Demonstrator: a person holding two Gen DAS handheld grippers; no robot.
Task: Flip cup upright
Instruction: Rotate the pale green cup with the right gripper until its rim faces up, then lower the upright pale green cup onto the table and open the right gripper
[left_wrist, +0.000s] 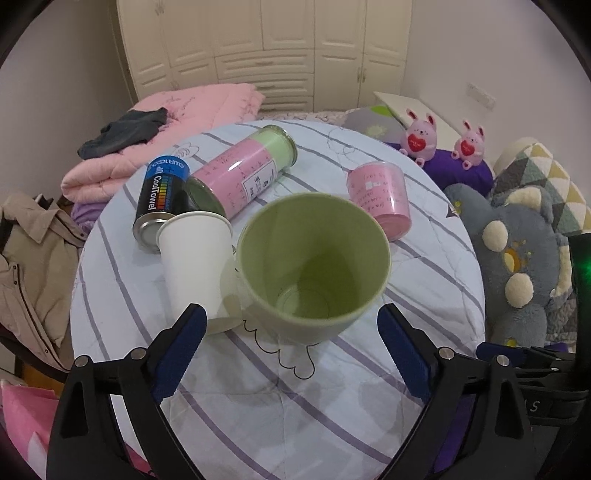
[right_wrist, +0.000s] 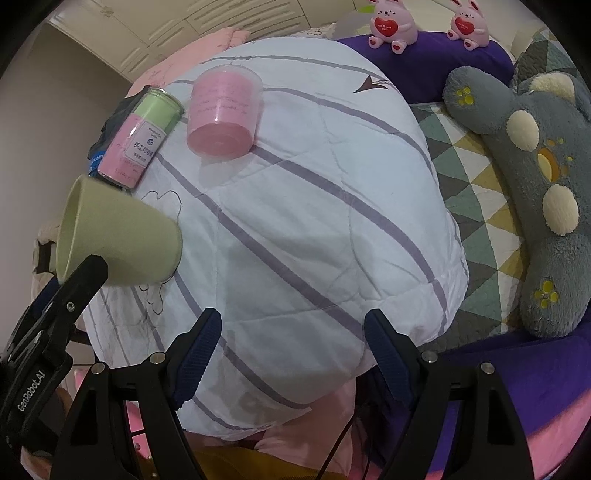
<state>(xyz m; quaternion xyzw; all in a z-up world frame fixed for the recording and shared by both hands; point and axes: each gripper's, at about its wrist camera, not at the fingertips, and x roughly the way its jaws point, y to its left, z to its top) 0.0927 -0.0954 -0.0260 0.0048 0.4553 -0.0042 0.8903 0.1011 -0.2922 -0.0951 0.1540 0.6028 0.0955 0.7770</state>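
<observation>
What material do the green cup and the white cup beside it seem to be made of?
The green cup looks like matte plastic: thick rounded rim, even color, only a soft sheen inside, though glazed ceramic cannot be ruled out. The white cup looks like paper: thin wall, a narrow rolled lip, flat dull white surface.

Left wrist view faces green cup (left_wrist: 314, 266) close; right looks alongside (cup (right_wrist: 118, 236) shared)

Black claw (left_wrist: 291, 328) frames, blue ribbed pads (right_wrist: 197, 345), silver screws.
</observation>
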